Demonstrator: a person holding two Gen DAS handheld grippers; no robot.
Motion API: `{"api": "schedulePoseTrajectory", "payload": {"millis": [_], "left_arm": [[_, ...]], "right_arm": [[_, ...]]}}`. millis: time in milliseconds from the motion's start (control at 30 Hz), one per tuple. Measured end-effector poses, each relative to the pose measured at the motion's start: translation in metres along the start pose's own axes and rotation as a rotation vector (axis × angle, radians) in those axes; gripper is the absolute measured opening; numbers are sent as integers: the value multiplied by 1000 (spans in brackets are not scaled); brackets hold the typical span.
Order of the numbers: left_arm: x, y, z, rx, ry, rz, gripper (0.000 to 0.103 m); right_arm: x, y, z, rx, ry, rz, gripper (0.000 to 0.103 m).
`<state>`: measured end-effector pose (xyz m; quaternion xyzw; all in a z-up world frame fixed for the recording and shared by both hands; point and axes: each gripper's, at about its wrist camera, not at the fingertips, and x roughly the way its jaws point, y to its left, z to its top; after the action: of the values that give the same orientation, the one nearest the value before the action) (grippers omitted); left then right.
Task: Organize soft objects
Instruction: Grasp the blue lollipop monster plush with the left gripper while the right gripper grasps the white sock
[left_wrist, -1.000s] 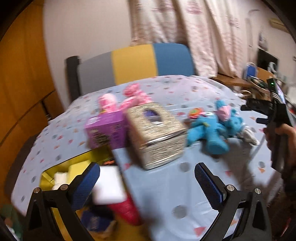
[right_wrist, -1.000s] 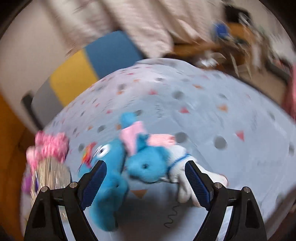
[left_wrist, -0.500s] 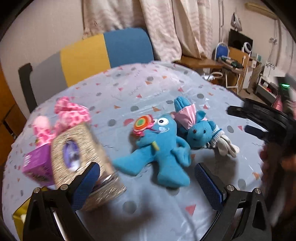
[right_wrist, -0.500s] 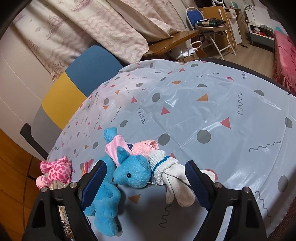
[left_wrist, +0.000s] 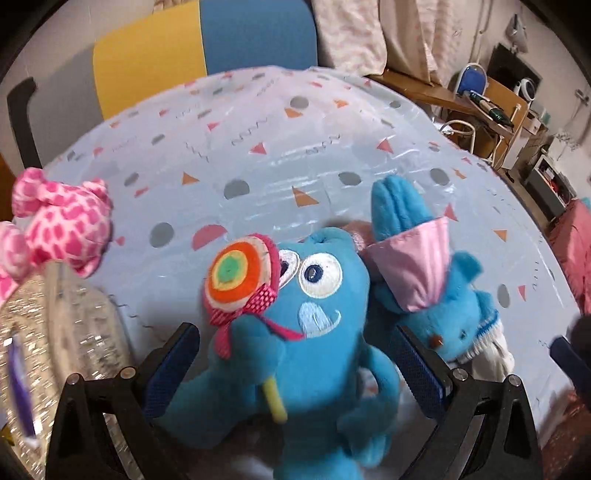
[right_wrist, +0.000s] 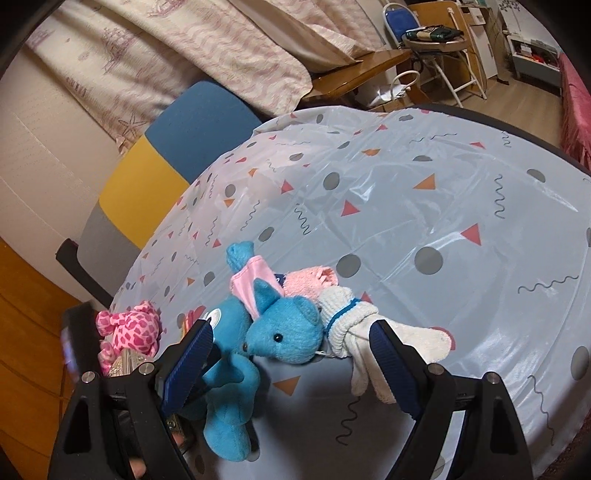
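A blue monster plush (left_wrist: 317, 332) holding a felt lollipop lies on the table, its body between the wide-apart fingers of my left gripper (left_wrist: 295, 365); the pads do not press on it. Against its right side lies a blue bear (left_wrist: 454, 314) with a pink-lined ear. In the right wrist view my right gripper (right_wrist: 291, 365) is open just in front of the bear (right_wrist: 291, 328), nothing pinched. White socks (right_wrist: 354, 332) and a pink cloth (right_wrist: 310, 282) lie beside the bear's head. The monster (right_wrist: 225, 369) shows partly behind the left finger.
A pink spotted plush (left_wrist: 62, 229) rests on a glittery silver box (left_wrist: 55, 350) at the left. The table wears a pale blue patterned cloth (right_wrist: 443, 206). A blue, yellow and grey chair (right_wrist: 166, 155) stands behind it, with curtains and furniture beyond.
My left gripper swept right, away from the yellow bin and the boxes, and dropped down around the blue monster. The right gripper stayed open and hardly shifted.
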<state>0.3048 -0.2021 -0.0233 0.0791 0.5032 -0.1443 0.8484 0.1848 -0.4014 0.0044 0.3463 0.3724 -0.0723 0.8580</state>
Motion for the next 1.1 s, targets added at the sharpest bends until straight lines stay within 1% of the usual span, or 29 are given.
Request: {"api": "schedulePoseTrajectory", "payload": {"millis": [133, 200, 233, 300, 333, 400, 500, 567, 700, 767, 867, 967, 1100], "left_arm": [[23, -4, 3, 10, 45, -26, 103], [27, -5, 2, 13, 30, -4, 101], [27, -4, -1, -1, 21, -1, 98], [21, -6, -7, 8, -11, 32, 84], [16, -8, -10, 23, -32, 37, 81], [7, -10, -18, 40, -48, 39, 79], [-8, -14, -37, 41, -58, 10, 78], [-19, -20, -53, 65, -69, 0, 78], [-47, -31, -96, 110, -82, -30, 79], [-58, -33, -114, 120, -77, -2, 79], [-74, -23, -142, 109, -73, 6, 79], [-86, -6, -163, 77, -74, 20, 79], [-94, 16, -189, 28, -101, 52, 81]], "right_arm": [[2, 3, -2, -10, 15, 11, 88], [2, 3, -2, -12, 15, 9, 88], [1, 2, -2, -5, 11, 8, 88], [-1, -4, 0, 22, -8, 2, 88], [-3, -7, 2, 39, -16, 0, 88], [-6, -17, 4, 92, -31, 4, 88], [-6, -31, 7, 162, -33, 8, 88], [-5, -38, 8, 199, -28, 17, 88], [-3, -52, 8, 267, -22, 34, 88], [-4, -60, 8, 309, -24, 50, 88], [-4, -66, 8, 340, -20, 61, 88], [-1, -63, 7, 329, -4, 67, 88], [6, -55, 3, 298, 38, 78, 88]]}}
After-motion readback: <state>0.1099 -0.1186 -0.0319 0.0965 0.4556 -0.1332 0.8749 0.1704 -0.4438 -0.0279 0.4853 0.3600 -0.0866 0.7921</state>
